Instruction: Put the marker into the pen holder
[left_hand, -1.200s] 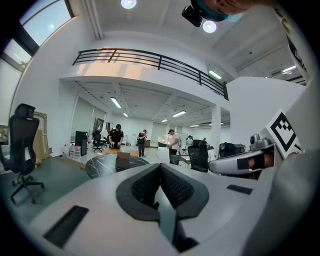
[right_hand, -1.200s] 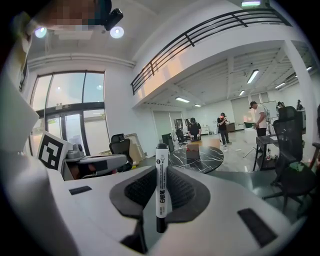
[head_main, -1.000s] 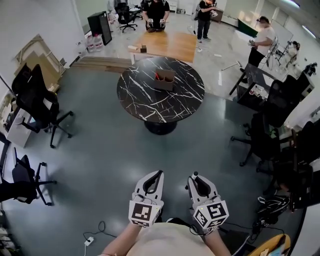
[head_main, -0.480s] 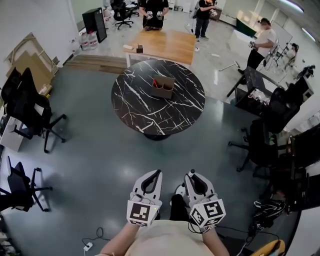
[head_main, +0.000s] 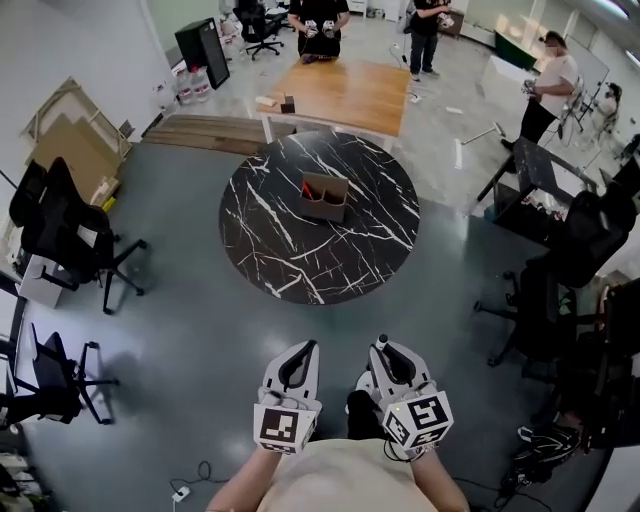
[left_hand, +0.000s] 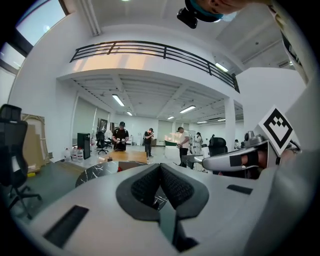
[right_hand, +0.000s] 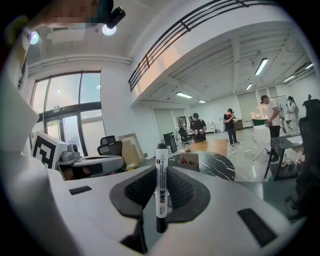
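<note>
Carry step: my right tool (head_main: 386, 350) is clamped on the upright marker (right_hand: 161, 185), and my left tool (left_hand: 160, 175) is pressed together, empty. The pen holder (head_main: 324, 197) sits at twelve o'clock on the marble surface (head_main: 290, 250), well apart. Next I'd walk in and line up above it.

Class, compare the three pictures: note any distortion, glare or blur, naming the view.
Head view: sharp, evenly lit, the room bending around the round black white-veined marble table. Left gripper view: fisheye curve in the black balcony railing, black corners. Right gripper view: black corners too, a bright light flaring, yet the white black-capped marker is sharp between the jaws.
</note>
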